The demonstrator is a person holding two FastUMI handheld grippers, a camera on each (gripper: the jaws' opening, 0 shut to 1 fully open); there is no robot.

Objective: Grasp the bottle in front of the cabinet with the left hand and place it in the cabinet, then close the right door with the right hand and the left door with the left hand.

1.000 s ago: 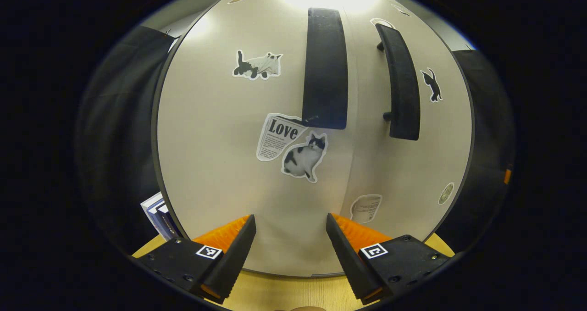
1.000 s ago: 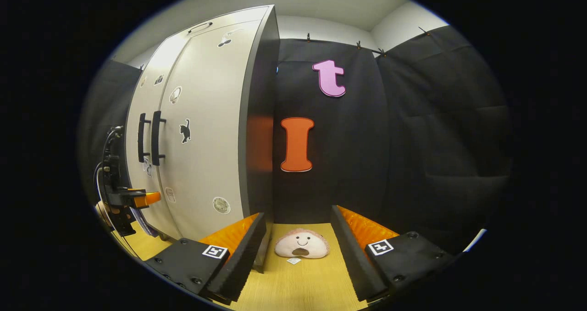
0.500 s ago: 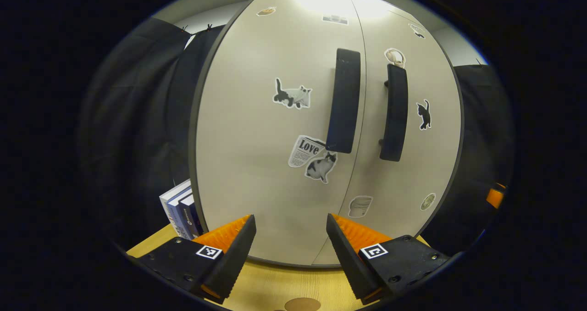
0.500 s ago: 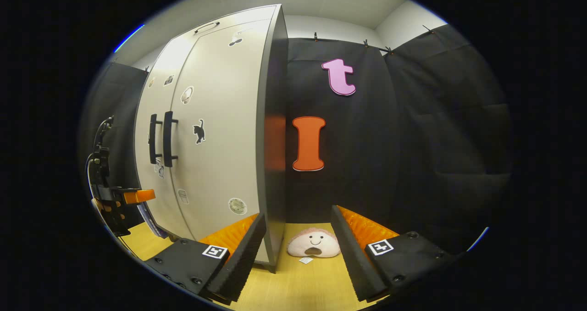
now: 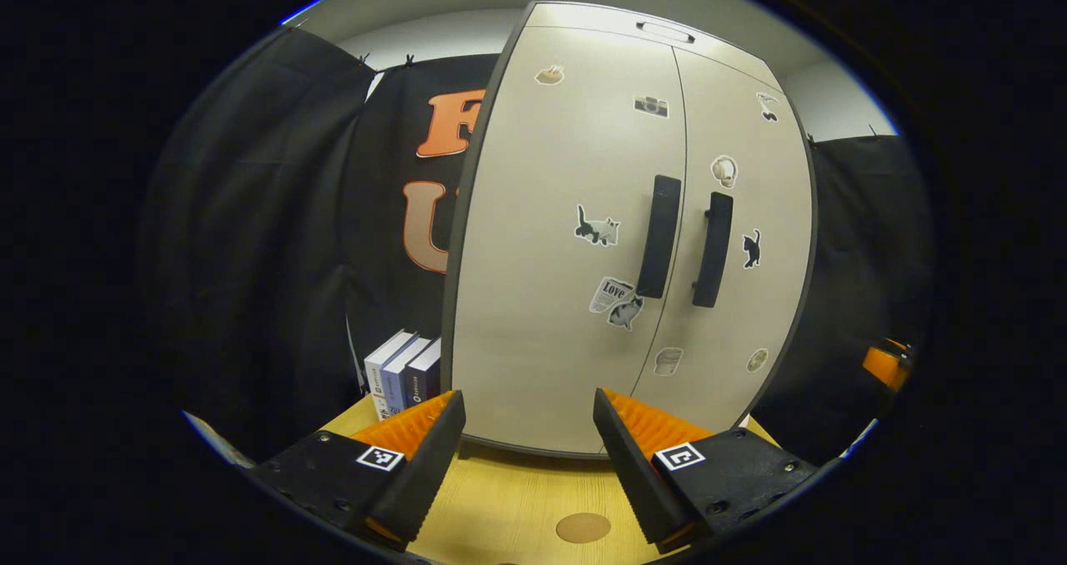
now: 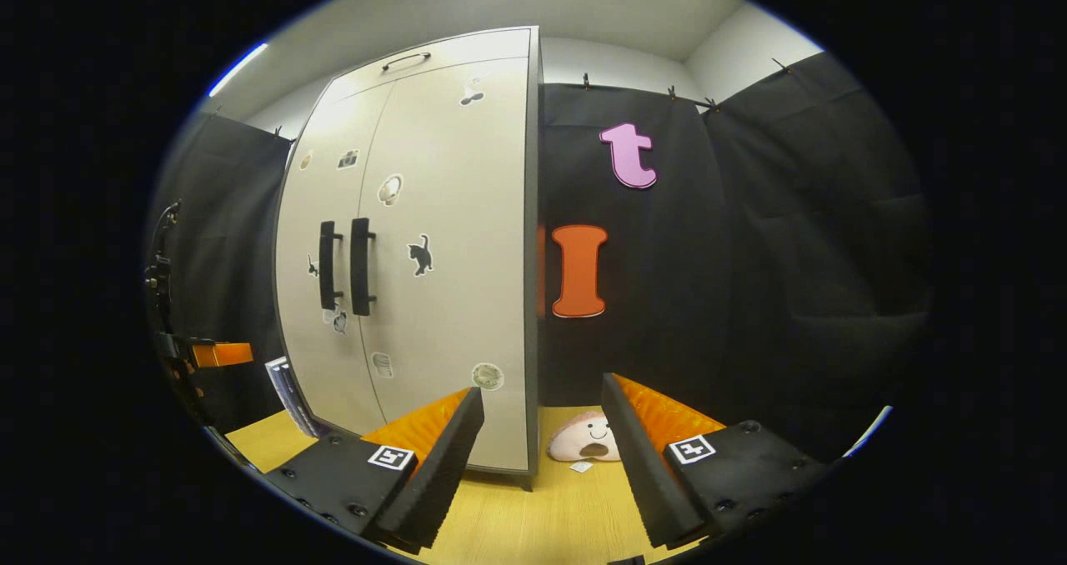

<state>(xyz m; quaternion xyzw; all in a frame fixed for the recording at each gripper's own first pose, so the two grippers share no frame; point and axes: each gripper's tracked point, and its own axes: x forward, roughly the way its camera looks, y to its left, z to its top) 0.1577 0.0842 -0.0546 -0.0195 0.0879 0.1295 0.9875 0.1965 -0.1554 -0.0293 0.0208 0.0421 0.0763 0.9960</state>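
Both cabinet doors (image 5: 575, 298) sit flush ahead of the left gripper (image 5: 528, 457), fingers spread, empty. The right gripper (image 6: 540, 457) is spread too, a plush toy (image 6: 585, 442) between its fingers.

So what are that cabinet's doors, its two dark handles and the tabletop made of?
The cabinet doors look like matte beige laminated board: flat, even, with a soft glare near the top. The handles seem to be matte black plastic or painted metal; I can't tell which. The tabletop appears to be pale wood or wood-look laminate, with fine grain lines.

cabinet (image 5: 550, 282) doors closed (handles side by side)
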